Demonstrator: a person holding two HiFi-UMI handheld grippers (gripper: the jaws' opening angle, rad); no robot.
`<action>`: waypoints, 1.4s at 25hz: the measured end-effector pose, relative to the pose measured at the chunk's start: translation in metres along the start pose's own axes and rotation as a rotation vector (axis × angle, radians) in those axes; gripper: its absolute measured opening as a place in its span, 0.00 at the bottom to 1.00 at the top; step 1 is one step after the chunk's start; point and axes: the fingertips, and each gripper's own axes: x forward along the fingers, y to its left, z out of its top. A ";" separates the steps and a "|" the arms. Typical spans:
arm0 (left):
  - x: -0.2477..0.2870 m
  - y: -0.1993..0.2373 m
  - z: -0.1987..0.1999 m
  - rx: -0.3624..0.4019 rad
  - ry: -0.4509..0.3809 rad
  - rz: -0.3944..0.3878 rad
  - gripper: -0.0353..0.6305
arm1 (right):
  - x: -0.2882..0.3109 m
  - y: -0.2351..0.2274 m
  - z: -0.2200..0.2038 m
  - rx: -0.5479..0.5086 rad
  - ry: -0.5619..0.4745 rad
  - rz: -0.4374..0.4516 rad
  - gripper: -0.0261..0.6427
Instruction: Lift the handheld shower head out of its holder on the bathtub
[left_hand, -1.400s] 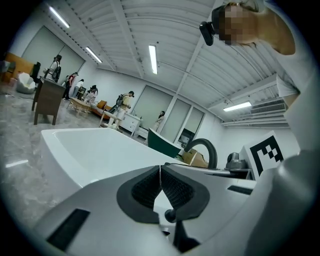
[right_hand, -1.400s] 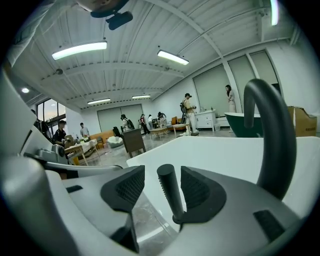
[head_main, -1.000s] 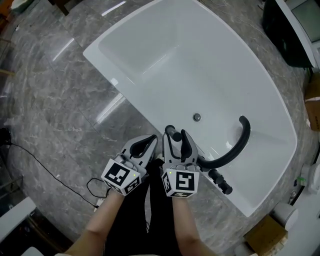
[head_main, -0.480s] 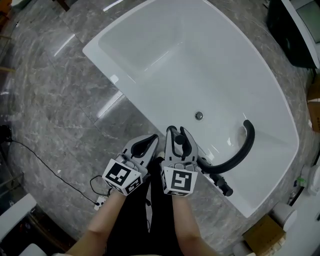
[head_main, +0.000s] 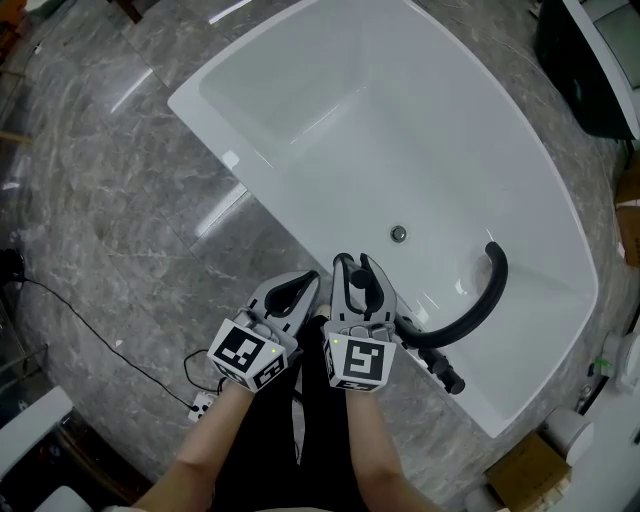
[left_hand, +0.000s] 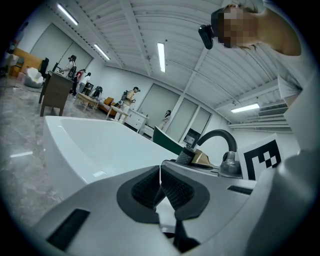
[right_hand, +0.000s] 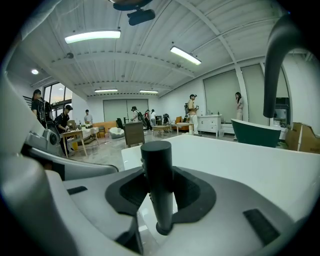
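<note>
The right gripper, its jaws just closed further, clamps the upright black cylindrical handheld shower head at the near rim of the white bathtub, hiding its holder from the head view, while the left gripper sits just beside it, jaws together and empty.

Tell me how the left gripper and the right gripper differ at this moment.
The left gripper's fingers meet with nothing between them; the right gripper's fingers have just been closing and now clamp the upright black shower head. The left gripper stops short of the bathtub rim, over the floor; the right gripper reaches onto that rim. Both point toward the bathtub, side by side.
</note>
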 end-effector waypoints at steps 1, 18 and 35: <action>0.000 -0.001 0.001 0.003 0.000 -0.002 0.07 | 0.000 0.000 0.000 0.002 0.003 0.003 0.24; -0.008 -0.017 0.032 0.021 -0.029 -0.011 0.07 | -0.008 -0.001 0.034 -0.006 -0.011 0.028 0.24; -0.024 -0.033 0.074 0.059 -0.059 0.003 0.07 | -0.027 0.007 0.087 -0.008 -0.043 0.065 0.24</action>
